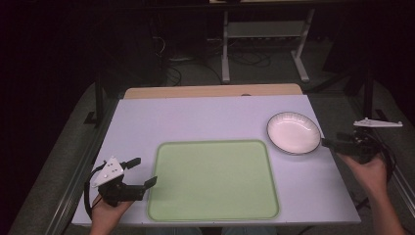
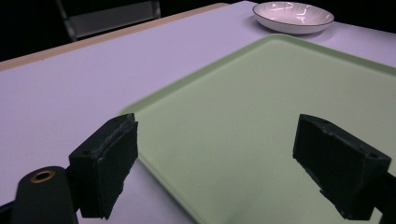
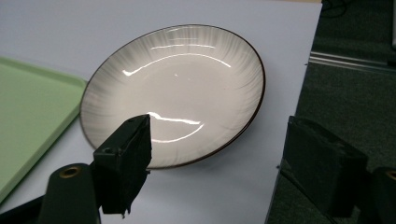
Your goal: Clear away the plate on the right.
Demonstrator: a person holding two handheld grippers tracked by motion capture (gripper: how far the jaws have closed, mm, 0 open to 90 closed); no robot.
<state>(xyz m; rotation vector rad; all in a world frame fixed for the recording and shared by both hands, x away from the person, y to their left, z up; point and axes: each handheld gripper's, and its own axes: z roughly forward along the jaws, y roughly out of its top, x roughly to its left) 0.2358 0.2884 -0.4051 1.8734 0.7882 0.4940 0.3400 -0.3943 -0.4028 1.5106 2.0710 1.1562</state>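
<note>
At the near left corner of a pale lilac table (image 1: 195,117), a person's left hand (image 1: 105,213) holds the left gripper (image 1: 142,171) just off the left edge of a green tray (image 1: 213,181). Its jaws stand wide apart with nothing between them. In the left gripper view, the left gripper (image 2: 215,158) looks across the near left corner of the tray (image 2: 280,116): one jaw is over bare tabletop (image 2: 93,79), and the other is over the tray's flat floor.

The tray lies in the middle of the table toward the near edge, a rounded rectangle with a low raised rim.

To the right of the tray's far right corner and close to it sits a white bowl (image 1: 293,133), shallow, with a thin dark rim and faint ribbing on its inner wall. It stands upright near the table's right edge. In the left gripper view the bowl (image 2: 293,16) shows at the far end of the table beyond the tray.

At the far right, the person's right hand (image 1: 369,169) holds the right gripper (image 1: 329,144) level with the bowl's right rim. In the right gripper view the right gripper (image 3: 217,154) has its jaws spread wide, holding nothing: one is in front of the near rim of the bowl (image 3: 182,84), and the other is out past the table's edge, over the dark floor (image 3: 355,88). Whether a jaw touches the bowl cannot be told.
</note>
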